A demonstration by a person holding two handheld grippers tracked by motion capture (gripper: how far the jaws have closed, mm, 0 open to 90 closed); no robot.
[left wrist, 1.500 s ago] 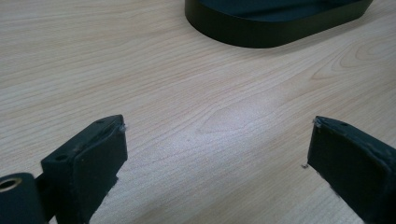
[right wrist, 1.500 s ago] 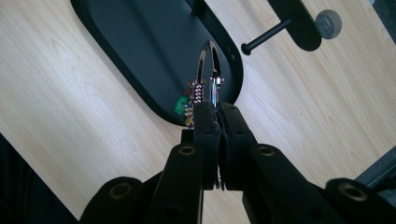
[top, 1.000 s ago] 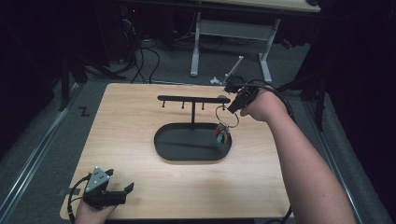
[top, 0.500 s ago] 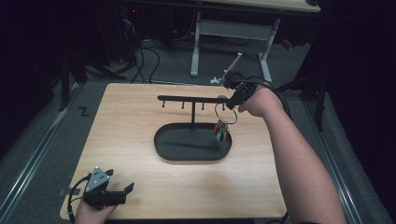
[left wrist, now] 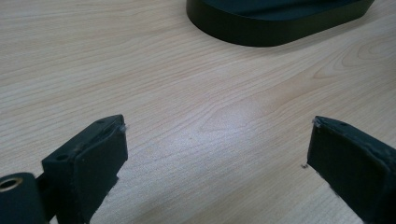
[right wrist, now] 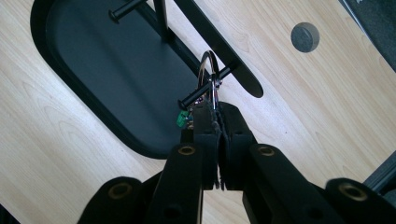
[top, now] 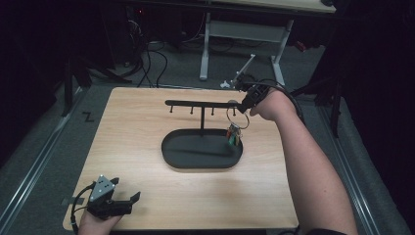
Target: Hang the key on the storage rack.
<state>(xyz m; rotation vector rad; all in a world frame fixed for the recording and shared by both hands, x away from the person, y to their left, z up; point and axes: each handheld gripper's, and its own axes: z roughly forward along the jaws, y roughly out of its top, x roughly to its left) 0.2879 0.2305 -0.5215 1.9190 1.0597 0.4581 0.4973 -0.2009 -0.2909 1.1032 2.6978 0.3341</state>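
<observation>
The right gripper (top: 243,104) is positioned at the right end of the rack's crossbar (top: 200,103), with its jaws clamped on a metal key ring (right wrist: 211,77). In the right gripper view, the ring passes over the outermost peg (right wrist: 205,93) of the crossbar, close to the peg's tip, and stands nearly edge-on between the closed jaws. A bunch of keys with green and red tags (top: 234,136) hangs from the ring, suspended above the right end of the black oval tray (top: 171,156) that forms the base of the rack. The rack stands near the middle of the wooden tabletop (top: 137,127), its single post rising from the tray to the crossbar. The left gripper (top: 117,203) rests at the near left corner of the tabletop, well apart from the rack. In the left gripper view its jaws stand wide apart with nothing between them, and only bare wood lies beneath.
</observation>
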